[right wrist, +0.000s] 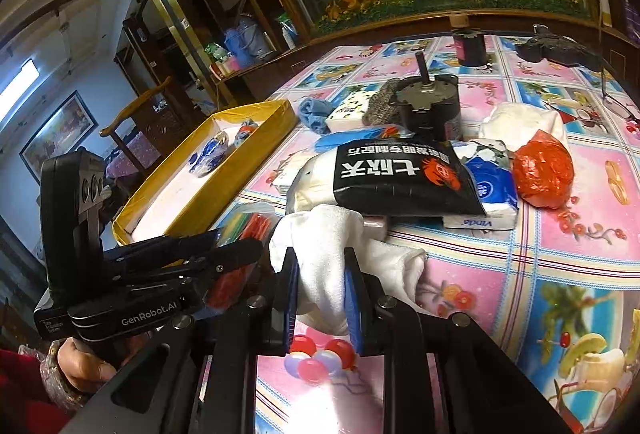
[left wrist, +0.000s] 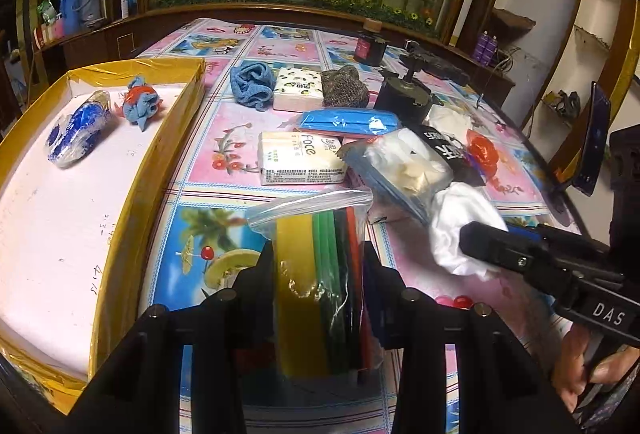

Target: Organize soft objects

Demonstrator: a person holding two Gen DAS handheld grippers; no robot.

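My left gripper [left wrist: 318, 260] is shut on a clear zip bag [left wrist: 316, 218] of yellow, green, black and red sheets, held just above the patterned tablecloth. My right gripper [right wrist: 320, 264] is shut on a crumpled white cloth [right wrist: 320, 234] at the near edge of the pile. In the left wrist view the right gripper [left wrist: 468, 240] comes in from the right, its tip buried in the white cloth [left wrist: 456, 218]. The left gripper [right wrist: 240, 248] shows in the right wrist view beside the zip bag [right wrist: 252, 224]. A yellow-rimmed box [left wrist: 188, 105] at the left holds a blue-and-white wrapped bundle [left wrist: 78, 129] and a blue-and-red rag [left wrist: 140, 101].
On the table lie a blue towel [left wrist: 252, 83], tissue packs [left wrist: 300, 157], a grey knit piece [left wrist: 344, 87], a blue pack [left wrist: 348, 121], a black-labelled bag [right wrist: 400, 173] and an orange-red plastic bag [right wrist: 542, 169]. A metal motor [right wrist: 428, 105], a dark jar [right wrist: 470, 47] and a phone on a stand [left wrist: 596, 137] stand nearby.
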